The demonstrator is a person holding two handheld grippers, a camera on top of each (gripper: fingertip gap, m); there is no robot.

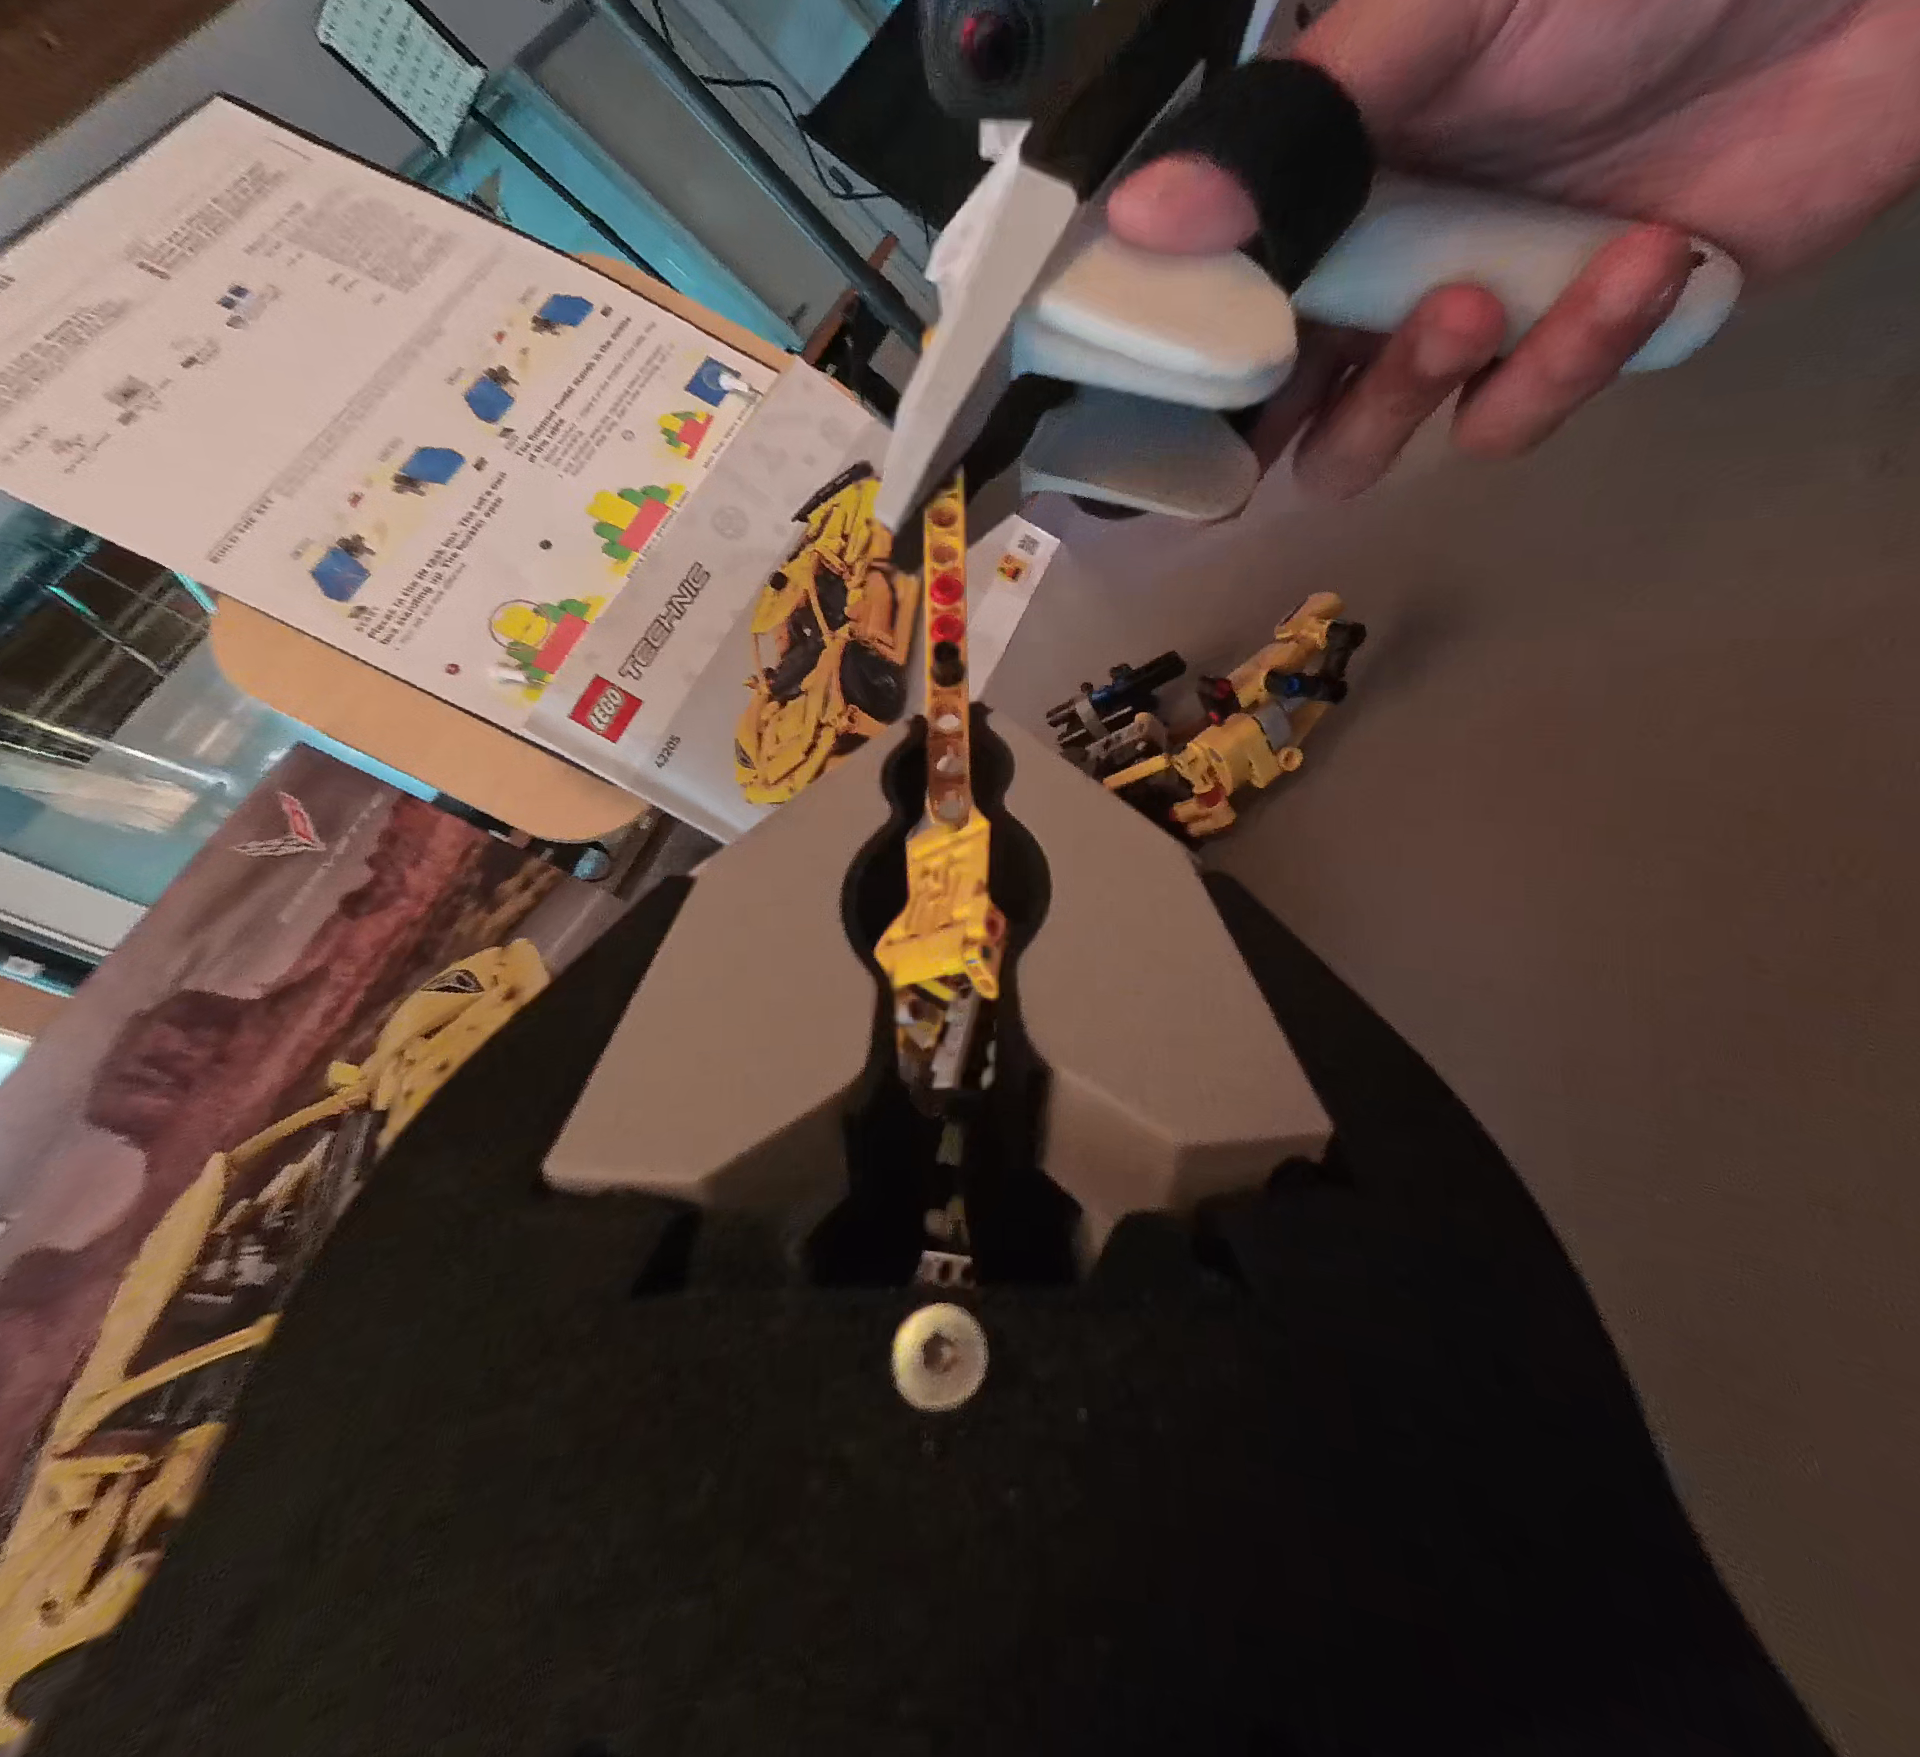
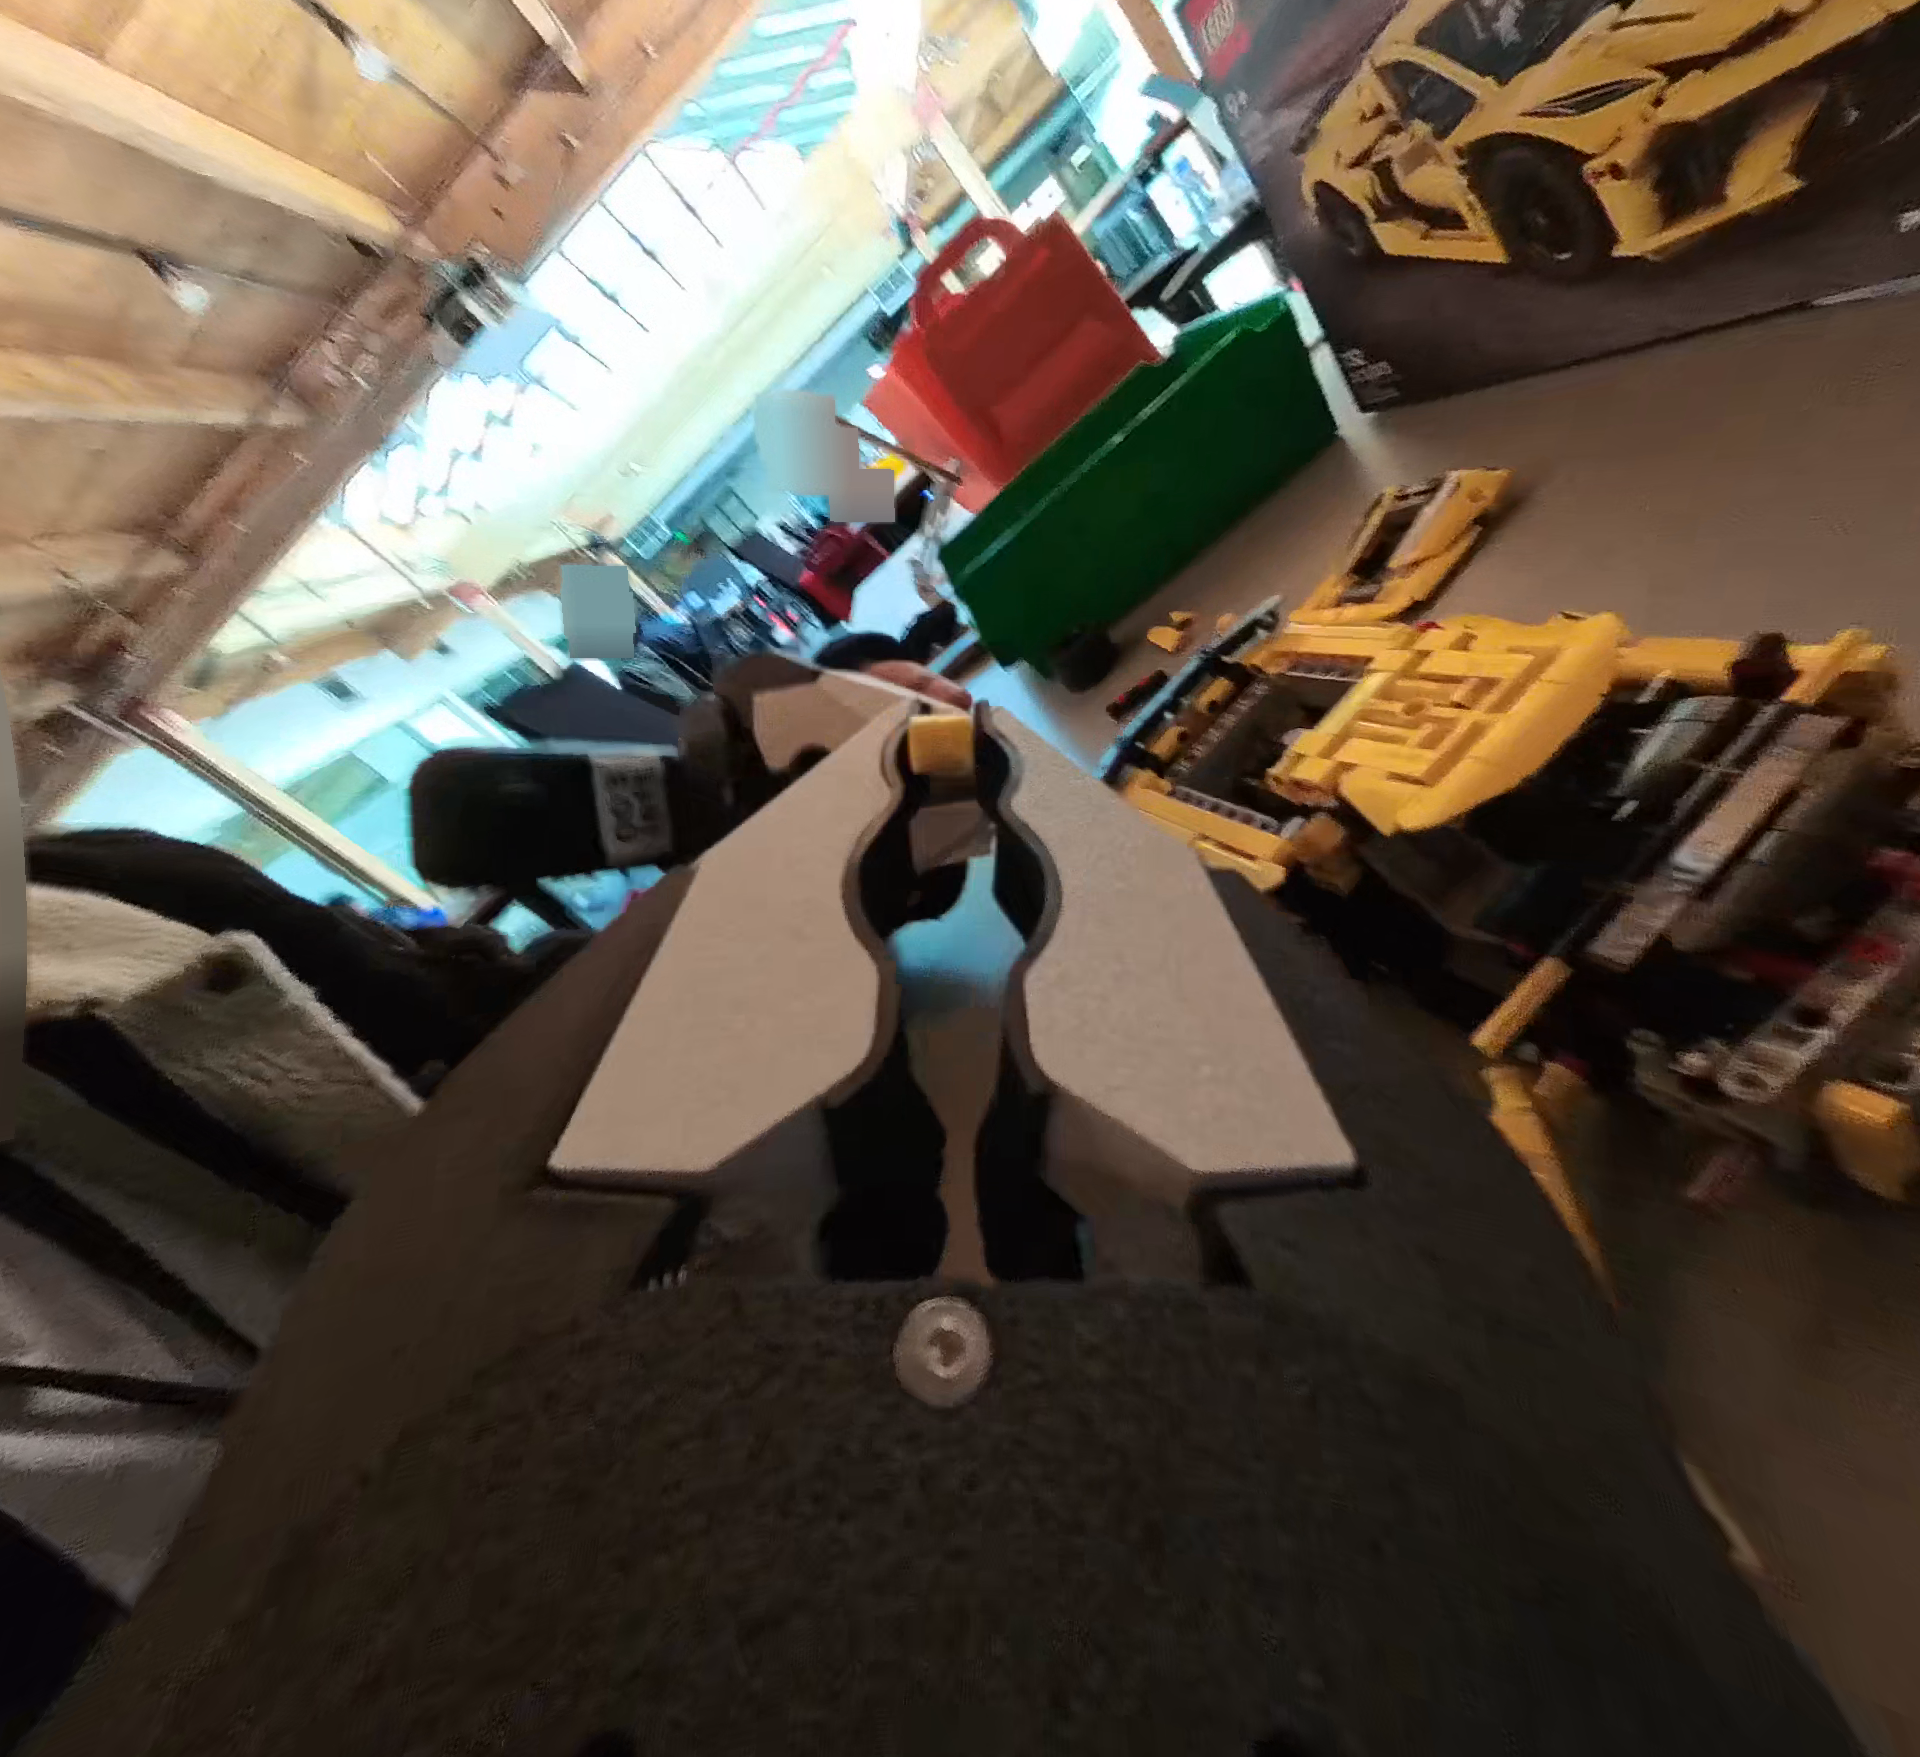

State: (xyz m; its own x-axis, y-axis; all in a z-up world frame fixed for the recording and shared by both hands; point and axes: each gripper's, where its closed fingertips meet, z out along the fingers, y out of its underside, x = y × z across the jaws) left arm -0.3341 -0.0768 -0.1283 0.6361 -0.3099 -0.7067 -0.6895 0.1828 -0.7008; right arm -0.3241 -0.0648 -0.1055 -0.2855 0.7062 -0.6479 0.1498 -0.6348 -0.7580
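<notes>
- Left wrist view: the left gripper (image 1: 948, 772) is clamped tight on a long yellow toy beam (image 1: 948, 668). The beam has a row of holes with red and black pins in some of them, and a chunky yellow block sits at its near end, between the jaws.
- Its long side points straight out from the gripper, away from the camera.
- At the far tip of the beam is the right gripper (image 1: 914, 502), which a person's hand (image 1: 1621, 149) holds by the handle. Its pale fingers come down from above and meet the beam's far end (whether they pinch it cannot be told in this view).
- So the beam runs like a bridge from one gripper to the other. The left one has the near end and the right one is at the far end.
- Behind the beam lies a building booklet (image 1: 707, 627) with a yellow car on it. A small pile of yellow and black toy parts (image 1: 1216, 731) sits on the grey table (image 1: 1610, 876), off to the right.
- Right wrist view: the right gripper (image 2: 943, 751) is closed on a small yellow end (image 2: 940, 743) right at its fingertips (most likely the tip of that same beam).
- The left gripper (image 2: 769, 720) shows just past those tips, close by, facing back.
- A half-built yellow toy car (image 2: 1507, 751) lies on the grey table (image 2: 1714, 460) to the right, well apart from both grippers. A green bin (image 2: 1132, 502), a red bag (image 2: 1013, 346) and the toy's box (image 2: 1558, 107) stand farther back.
</notes>
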